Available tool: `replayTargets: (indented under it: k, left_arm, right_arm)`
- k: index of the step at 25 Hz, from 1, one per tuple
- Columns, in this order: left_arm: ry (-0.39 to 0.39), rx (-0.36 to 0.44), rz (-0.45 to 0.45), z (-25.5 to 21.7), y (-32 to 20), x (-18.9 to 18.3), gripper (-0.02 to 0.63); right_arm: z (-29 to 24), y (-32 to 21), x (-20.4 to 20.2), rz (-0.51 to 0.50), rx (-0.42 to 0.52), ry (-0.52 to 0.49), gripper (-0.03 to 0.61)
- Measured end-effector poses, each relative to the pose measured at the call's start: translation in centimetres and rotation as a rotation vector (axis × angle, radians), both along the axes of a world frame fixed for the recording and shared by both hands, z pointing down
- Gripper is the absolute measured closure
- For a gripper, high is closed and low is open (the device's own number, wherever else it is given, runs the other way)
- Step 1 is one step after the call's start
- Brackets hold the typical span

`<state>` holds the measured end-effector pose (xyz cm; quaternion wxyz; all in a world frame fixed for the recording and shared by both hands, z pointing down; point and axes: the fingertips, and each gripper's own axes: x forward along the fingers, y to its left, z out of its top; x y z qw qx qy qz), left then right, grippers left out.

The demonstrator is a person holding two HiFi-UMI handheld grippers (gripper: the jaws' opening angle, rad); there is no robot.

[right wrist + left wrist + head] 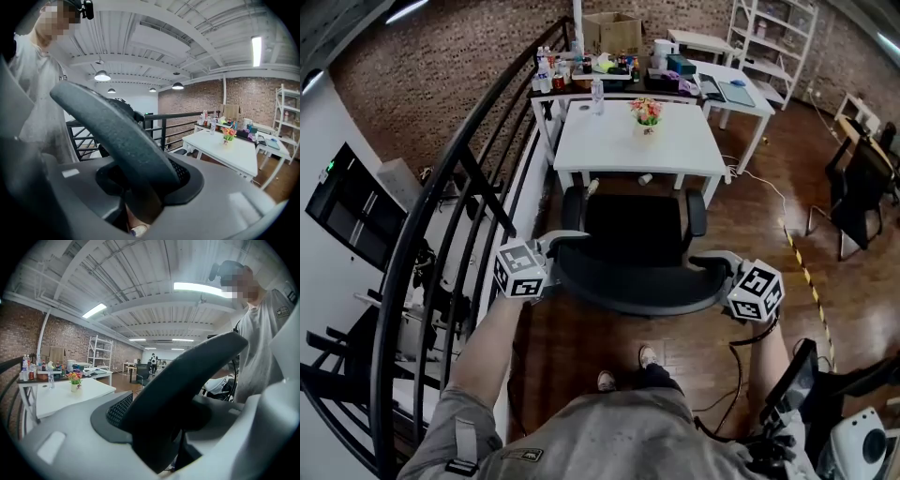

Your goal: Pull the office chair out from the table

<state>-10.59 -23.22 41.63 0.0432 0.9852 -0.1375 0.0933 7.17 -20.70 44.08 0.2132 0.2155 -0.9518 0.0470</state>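
Black office chair (635, 246): matt, finely grained plastic back rim, seat like dull cloth. White rectangular table (637, 141): smooth top with a faint sheen. Dark brown wooden floor (750, 234): polished, glossy. Red-brown brick wall (441, 75): rough, matt. Curved black metal railing (403, 248): smooth. Brown cardboard box (612, 33): matt.

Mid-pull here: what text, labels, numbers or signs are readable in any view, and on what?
Nothing legible in any view.
left marker cube, right marker cube: black-and-white square patterns only, no letters.
bottles: labels too small to read.
cardboard box: no print can be made out.
patch on the person's clothing: too blurred to read.
office chair: no label visible.
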Motion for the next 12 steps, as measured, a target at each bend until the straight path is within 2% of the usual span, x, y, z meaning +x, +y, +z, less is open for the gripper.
replayTargets:
  k: [12]
  left_arm:
    - [0.010,0.001,-0.016,0.2,6.0,-0.1,0.357]
  right_arm:
    - [0.4,6.2,-0.3,-0.022,-0.019,0.005,0.410]
